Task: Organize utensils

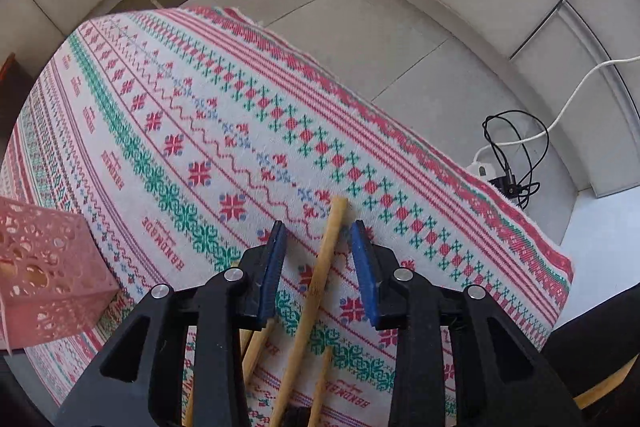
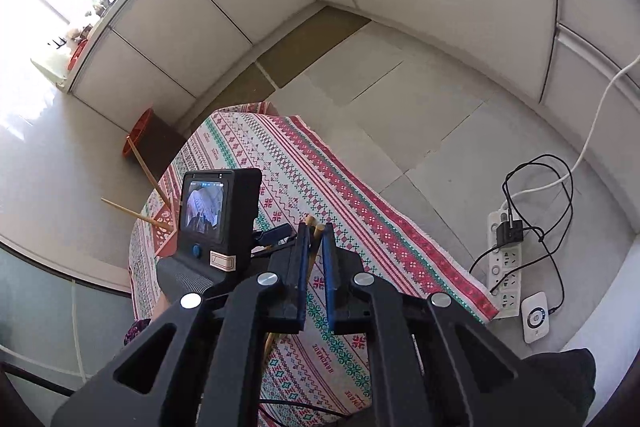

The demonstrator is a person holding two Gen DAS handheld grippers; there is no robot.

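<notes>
right now a wooden stick (image 1: 320,279) lies on the tabletop's patterned cloth (image 1: 180,131), running up between the spread fingers of the left claw (image 1: 320,239), which grips nothing. more sticks (image 1: 256,347) lie beside it, so closing could catch two or roll one away. the pink basket (image 1: 44,275) stands near, at the left. the right claw (image 2: 316,239), held above, looks nearly closed around stick tips, though i cannot tell if it grips. the cloth reads "handmade".
</notes>
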